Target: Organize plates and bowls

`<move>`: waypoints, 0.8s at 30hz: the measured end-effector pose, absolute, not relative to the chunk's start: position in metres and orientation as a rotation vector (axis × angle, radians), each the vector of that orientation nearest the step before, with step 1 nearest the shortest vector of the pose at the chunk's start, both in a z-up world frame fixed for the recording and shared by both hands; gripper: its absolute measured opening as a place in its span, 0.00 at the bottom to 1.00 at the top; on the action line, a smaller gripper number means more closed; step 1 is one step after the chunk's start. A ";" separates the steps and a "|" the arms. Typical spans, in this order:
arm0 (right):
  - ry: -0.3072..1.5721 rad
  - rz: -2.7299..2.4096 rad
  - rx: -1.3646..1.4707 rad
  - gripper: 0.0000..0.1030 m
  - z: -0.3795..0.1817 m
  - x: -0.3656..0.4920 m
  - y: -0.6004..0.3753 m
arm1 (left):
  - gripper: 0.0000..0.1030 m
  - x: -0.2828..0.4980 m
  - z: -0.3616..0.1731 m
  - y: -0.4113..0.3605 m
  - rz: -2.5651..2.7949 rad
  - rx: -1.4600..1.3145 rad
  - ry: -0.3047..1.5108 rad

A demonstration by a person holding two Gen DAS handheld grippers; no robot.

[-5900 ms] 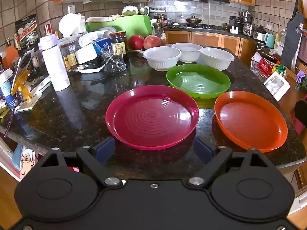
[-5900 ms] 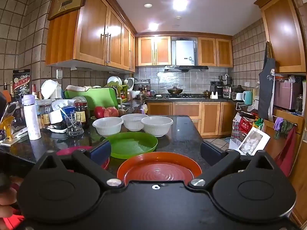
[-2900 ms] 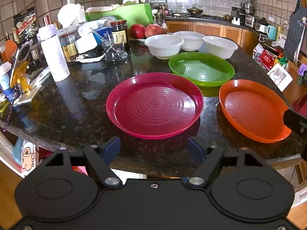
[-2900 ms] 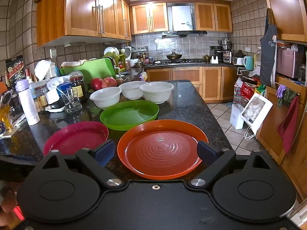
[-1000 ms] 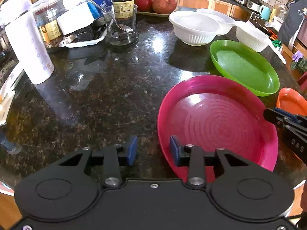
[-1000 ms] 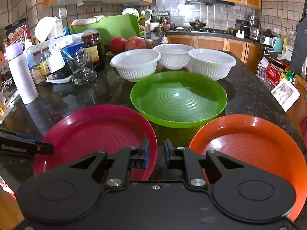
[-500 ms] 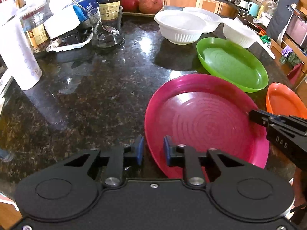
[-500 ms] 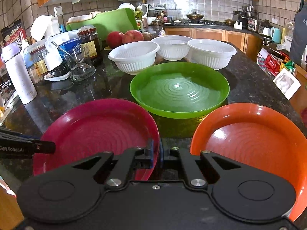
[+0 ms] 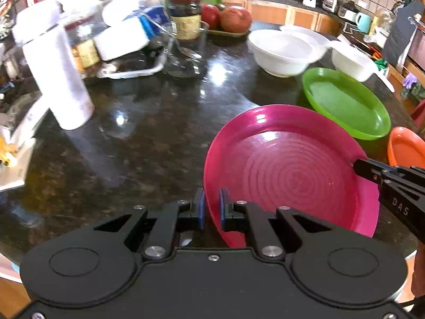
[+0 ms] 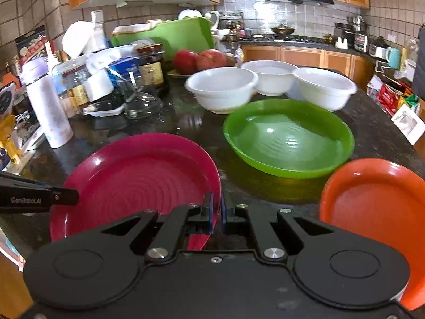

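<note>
two tools clamp opposite edges of the magenta plate

in the left wrist view, the left tool [image 9: 211,207] sits at lower centre, its blue pads closed on the near left rim of the magenta plate [image 9: 289,172]. the plate fills the lower right of the frame, over the dark speckled tabletop [image 9: 138,143]; whether it touches the surface cannot be told. at the right edge of this view, the right tool [image 9: 357,166] reaches in and meets the plate's far right rim.

in the right wrist view, the right tool [image 10: 217,210] is at lower centre, its pads pinched on the right rim of the magenta plate [image 10: 138,183], which lies in the lower left. the left tool [image 10: 69,196] enters from the left edge and meets the plate's left rim.

a green plate [image 10: 289,138] lies at centre right, apart from the magenta one. an orange plate [image 10: 372,212] sits at the lower right. three white bowls [image 10: 221,89] stand in a row above the green plate, each just beside the next. a white bottle [image 10: 49,109] stands upright at the left, among blurred jars and containers. red fruit [image 10: 199,59] rests above the bowls at upper centre.
</note>
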State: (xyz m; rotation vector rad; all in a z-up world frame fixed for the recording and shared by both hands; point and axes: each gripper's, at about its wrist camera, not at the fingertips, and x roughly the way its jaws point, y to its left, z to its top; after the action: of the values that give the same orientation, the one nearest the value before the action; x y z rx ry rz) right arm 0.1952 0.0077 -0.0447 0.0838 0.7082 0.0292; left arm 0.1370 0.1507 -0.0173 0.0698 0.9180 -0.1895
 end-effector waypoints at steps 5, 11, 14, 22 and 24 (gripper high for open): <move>0.717 0.055 0.071 0.08 -0.045 0.205 0.028 | 0.14 0.141 -0.018 0.171 -0.155 0.067 0.918; 0.734 0.054 0.068 0.08 -0.049 0.216 0.043 | 0.14 0.148 -0.023 0.188 -0.147 0.067 0.929; 0.738 0.039 0.064 0.09 -0.051 0.221 0.048 | 0.14 0.155 -0.025 0.193 -0.154 0.067 0.932; 0.717 -0.016 0.052 0.19 -0.051 0.224 0.052 | 0.28 0.164 -0.027 0.200 -0.188 0.071 0.919; 0.698 -0.040 0.052 0.26 -0.049 0.222 0.052 | 0.28 0.162 -0.024 0.201 -0.179 0.076 0.887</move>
State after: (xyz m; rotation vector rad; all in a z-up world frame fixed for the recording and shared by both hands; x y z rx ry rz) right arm 0.2221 0.0520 -0.0488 0.0520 0.6983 -0.0396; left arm 0.1617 0.2015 -0.0235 0.0765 0.8868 -0.1790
